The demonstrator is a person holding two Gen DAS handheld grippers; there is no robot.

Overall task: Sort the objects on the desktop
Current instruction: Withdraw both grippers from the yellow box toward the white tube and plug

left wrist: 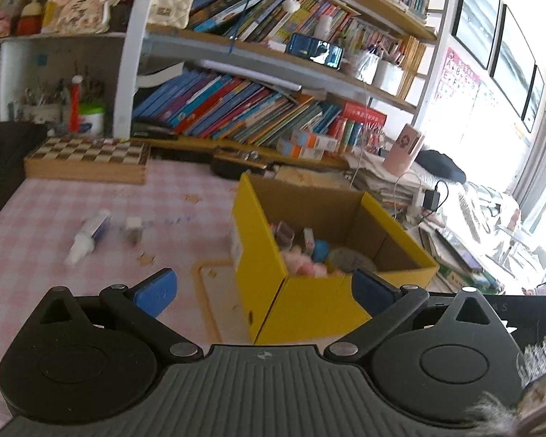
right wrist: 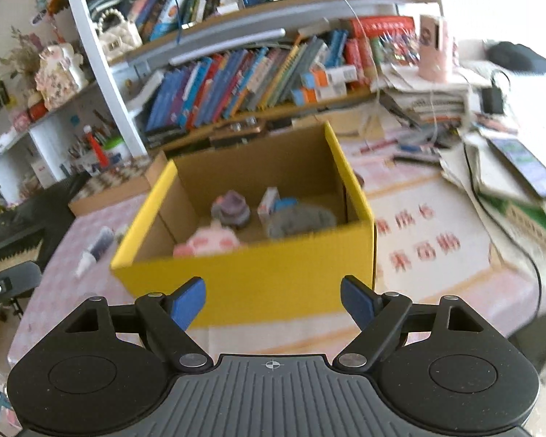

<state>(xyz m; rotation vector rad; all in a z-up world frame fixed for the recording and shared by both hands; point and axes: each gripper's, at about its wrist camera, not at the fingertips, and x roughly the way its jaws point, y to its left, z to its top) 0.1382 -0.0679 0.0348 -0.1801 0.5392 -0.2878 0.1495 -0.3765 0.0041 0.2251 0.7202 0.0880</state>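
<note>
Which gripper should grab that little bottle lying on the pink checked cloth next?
Probably the left gripper: open and empty, with the bottle ahead on its side of the yellow box. The right gripper faces the box.

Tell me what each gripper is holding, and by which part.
Nothing. The left gripper and the right gripper are both open and empty, near the yellow box.

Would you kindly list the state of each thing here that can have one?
left gripper: open, nothing between its pads
right gripper: open, nothing between its pads
yellow box: open-topped, several small items inside
white bottle: lying on its side on the tablecloth
phone on the shelf: screen lit
</note>
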